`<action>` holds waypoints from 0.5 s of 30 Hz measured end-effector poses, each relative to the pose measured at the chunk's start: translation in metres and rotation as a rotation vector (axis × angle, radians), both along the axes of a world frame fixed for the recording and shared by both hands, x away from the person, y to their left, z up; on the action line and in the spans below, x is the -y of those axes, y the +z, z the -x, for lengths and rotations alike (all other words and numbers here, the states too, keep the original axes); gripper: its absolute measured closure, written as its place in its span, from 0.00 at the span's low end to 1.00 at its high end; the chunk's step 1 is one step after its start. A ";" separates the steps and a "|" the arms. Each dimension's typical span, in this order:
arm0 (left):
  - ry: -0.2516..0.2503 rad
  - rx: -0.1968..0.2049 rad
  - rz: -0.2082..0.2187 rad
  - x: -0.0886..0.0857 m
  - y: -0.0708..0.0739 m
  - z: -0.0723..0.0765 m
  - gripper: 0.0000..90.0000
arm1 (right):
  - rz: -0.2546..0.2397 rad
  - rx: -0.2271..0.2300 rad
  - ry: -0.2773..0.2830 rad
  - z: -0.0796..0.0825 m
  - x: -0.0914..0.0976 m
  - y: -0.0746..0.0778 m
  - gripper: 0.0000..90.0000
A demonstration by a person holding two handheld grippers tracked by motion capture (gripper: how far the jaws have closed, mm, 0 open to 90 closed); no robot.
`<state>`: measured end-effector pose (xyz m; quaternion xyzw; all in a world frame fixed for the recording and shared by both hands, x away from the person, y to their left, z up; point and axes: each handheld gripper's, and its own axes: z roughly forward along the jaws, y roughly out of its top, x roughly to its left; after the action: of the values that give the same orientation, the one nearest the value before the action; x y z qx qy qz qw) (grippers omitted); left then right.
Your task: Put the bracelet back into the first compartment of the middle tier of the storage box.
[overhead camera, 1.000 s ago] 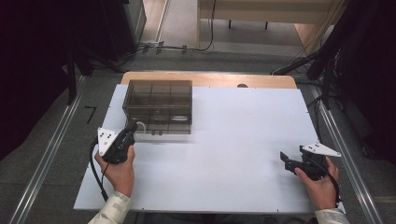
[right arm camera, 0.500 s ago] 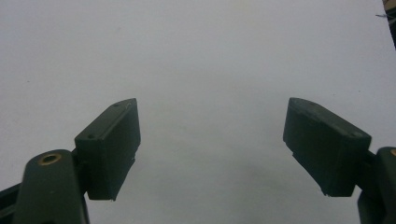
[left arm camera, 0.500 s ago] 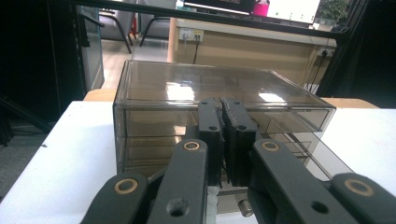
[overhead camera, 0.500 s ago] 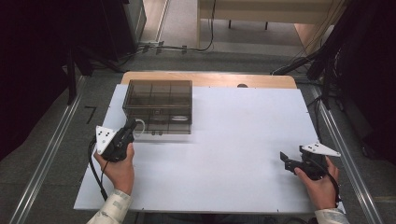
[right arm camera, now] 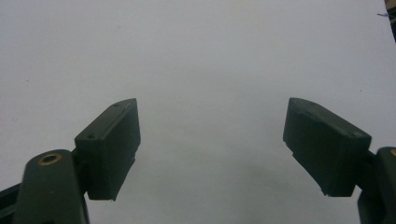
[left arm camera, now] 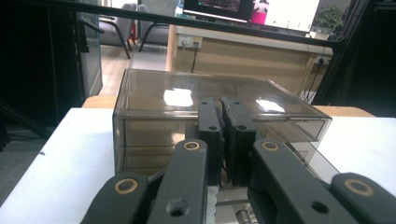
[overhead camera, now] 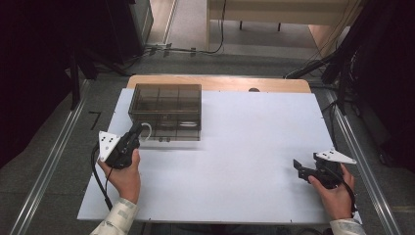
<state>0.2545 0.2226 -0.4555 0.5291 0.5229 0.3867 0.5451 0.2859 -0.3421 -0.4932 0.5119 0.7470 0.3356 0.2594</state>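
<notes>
- Two claws over white tabletop (overhead camera: pixel 235 161).
- Left claw (left arm camera: pixel 223 122): jaws pressed together, at smoky plastic drawer box (overhead camera: pixel 166 105), tabletop's far left.
- Right claw (right arm camera: pixel 212 144): spread wide, holding nothing, well apart.

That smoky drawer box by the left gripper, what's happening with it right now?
A person holds a gripper in each hand at the white table. The left gripper, jaws shut, sits at the front of the tinted drawer box, by a white ring-shaped pull; whether it grips that pull is unclear. The right gripper waits open over bare table, away from the box.
</notes>
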 end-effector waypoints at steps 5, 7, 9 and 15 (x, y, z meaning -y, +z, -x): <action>0.008 0.001 0.004 -0.001 -0.001 -0.003 0.98 | -0.001 0.001 0.002 0.000 0.000 0.000 0.19; 0.012 0.001 0.004 -0.001 -0.001 -0.004 0.98 | -0.001 0.001 0.003 0.000 0.000 0.000 0.19; 0.012 -0.003 0.001 -0.002 -0.001 -0.005 0.98 | 0.001 0.001 0.001 0.000 0.000 0.000 0.19; 0.017 -0.004 0.001 -0.002 -0.002 -0.007 0.98 | 0.001 -0.002 0.001 0.000 0.000 0.000 0.19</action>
<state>0.2619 0.2250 -0.4579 0.5251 0.5287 0.3897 0.5412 0.2859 -0.3419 -0.4935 0.5119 0.7476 0.3350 0.2586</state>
